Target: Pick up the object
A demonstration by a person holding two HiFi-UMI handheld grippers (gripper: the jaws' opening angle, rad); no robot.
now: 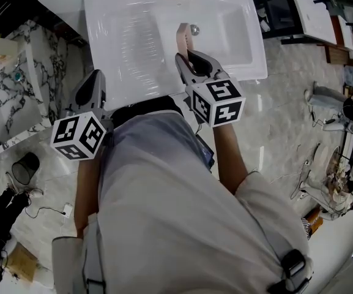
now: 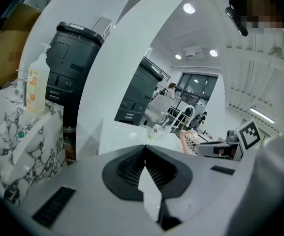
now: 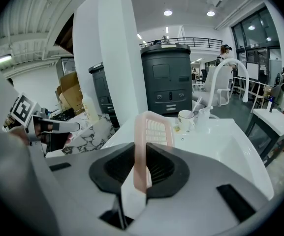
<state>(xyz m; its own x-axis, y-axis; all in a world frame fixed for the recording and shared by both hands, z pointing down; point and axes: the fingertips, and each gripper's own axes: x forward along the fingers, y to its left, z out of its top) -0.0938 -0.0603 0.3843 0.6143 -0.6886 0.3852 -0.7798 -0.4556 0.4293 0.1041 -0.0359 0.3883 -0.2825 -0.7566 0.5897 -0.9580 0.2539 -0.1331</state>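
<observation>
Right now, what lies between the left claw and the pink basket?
Nothing but the bare white sink, as the head view shows. The pink basket is held in the right claw; the left claw is shut and empty.

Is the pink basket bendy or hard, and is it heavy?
Probably stiff: the pink basket stands upright with the right gripper pinching one edge, without drooping. Likely light, being thin slotted plastic. Its smooth rim may slip.
</observation>
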